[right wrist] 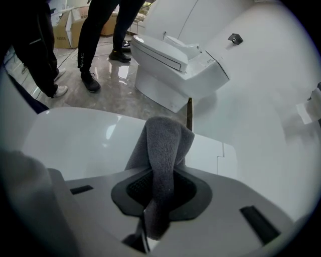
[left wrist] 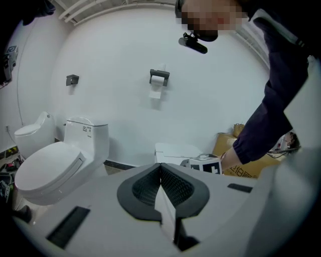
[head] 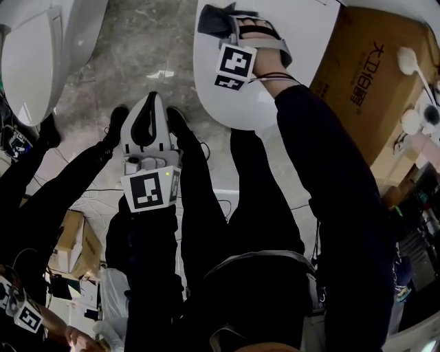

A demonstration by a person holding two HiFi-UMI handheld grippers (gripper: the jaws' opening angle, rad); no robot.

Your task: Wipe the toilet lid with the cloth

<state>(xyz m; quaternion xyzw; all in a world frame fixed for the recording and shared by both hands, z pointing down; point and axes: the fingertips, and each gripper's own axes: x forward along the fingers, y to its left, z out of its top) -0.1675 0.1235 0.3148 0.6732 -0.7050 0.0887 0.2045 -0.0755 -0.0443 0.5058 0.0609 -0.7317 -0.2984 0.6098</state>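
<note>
In the head view the white toilet lid point(head: 302, 31) lies at the top centre. My right gripper point(head: 230, 24) is over its far end, shut on a dark grey cloth point(head: 214, 19). In the right gripper view the cloth point(right wrist: 163, 145) stands up from the closed jaws and hangs down onto the lid point(right wrist: 85, 145). My left gripper point(head: 152, 103) is held lower left, over the floor and away from the lid, shut with nothing in it. In the left gripper view the left gripper point(left wrist: 161, 173) points at the wall.
A second white toilet point(head: 31, 62) stands at the left and shows in the left gripper view as well point(left wrist: 50, 165). A cardboard box point(head: 371, 75) sits right of the lid. Another person's legs point(right wrist: 95, 35) stand on the marble floor point(head: 137, 48). A paper holder point(left wrist: 159, 76) hangs on the wall.
</note>
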